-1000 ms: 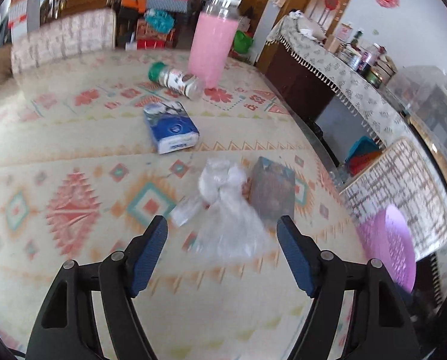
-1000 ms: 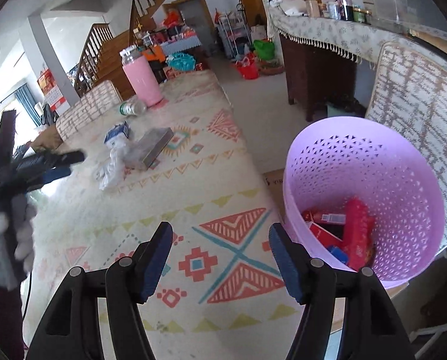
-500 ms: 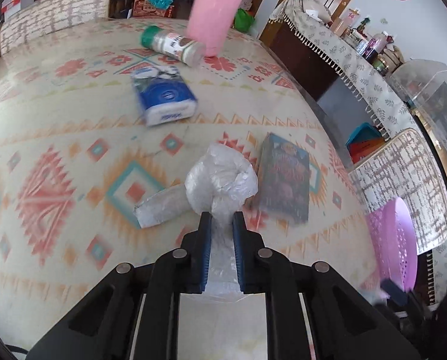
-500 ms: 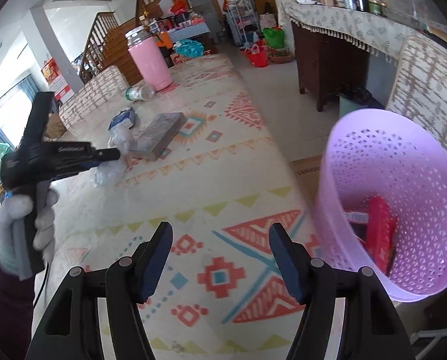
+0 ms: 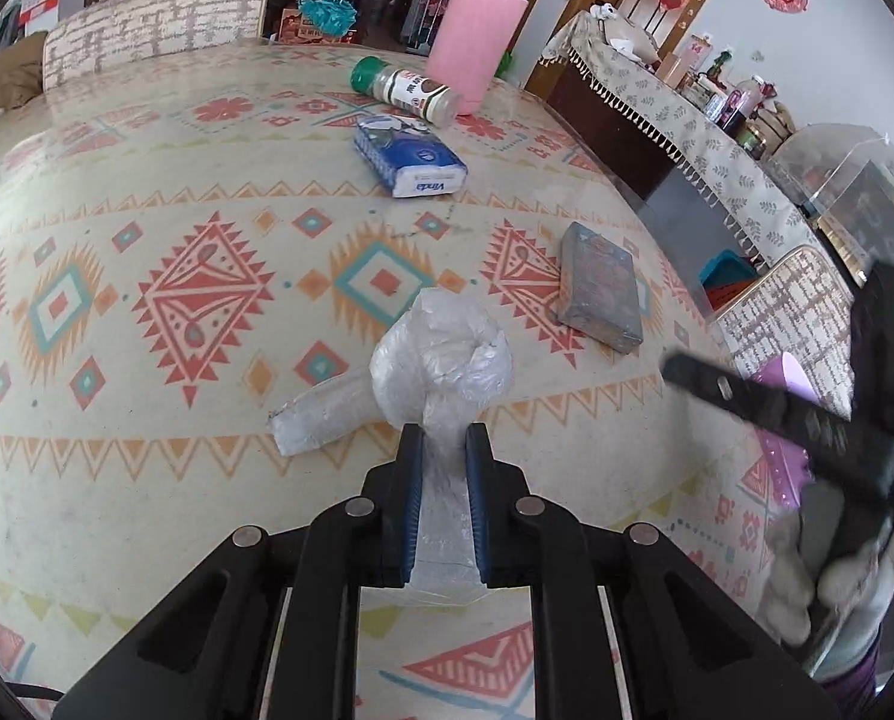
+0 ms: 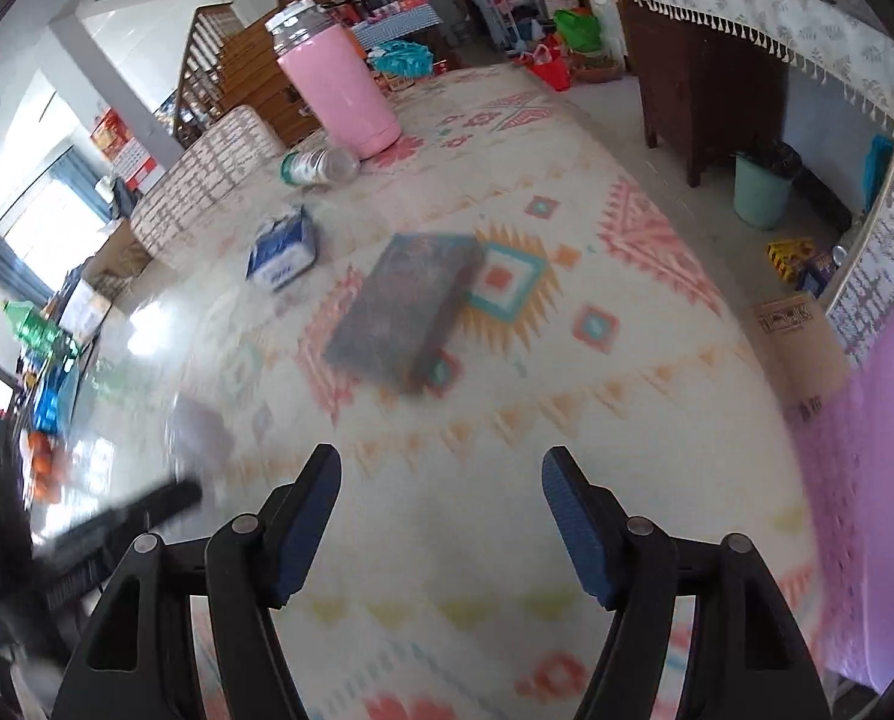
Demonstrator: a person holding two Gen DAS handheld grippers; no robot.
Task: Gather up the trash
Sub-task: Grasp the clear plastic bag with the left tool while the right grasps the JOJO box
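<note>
My left gripper (image 5: 443, 450) is shut on a knotted clear plastic bag (image 5: 441, 354) and holds it just above the patterned table; a loose tail of the bag (image 5: 318, 420) trails to the left. A grey box (image 5: 600, 285) lies beyond it to the right and also shows in the right wrist view (image 6: 408, 306). My right gripper (image 6: 441, 480) is open and empty, a little short of that box. The pink trash basket (image 6: 867, 468) stands off the table's right edge; in the left wrist view (image 5: 786, 420) it is partly hidden behind the right gripper.
A blue tissue pack (image 5: 408, 159), a lying spice jar (image 5: 408, 90) and a tall pink canister (image 5: 477, 36) sit at the far side of the table. Chairs (image 5: 153, 30) stand around it. A sideboard (image 6: 747, 18) is at the right.
My left gripper closed on the plastic bag and lifted it slightly. My right gripper swung left from the basket toward the grey box, still open.
</note>
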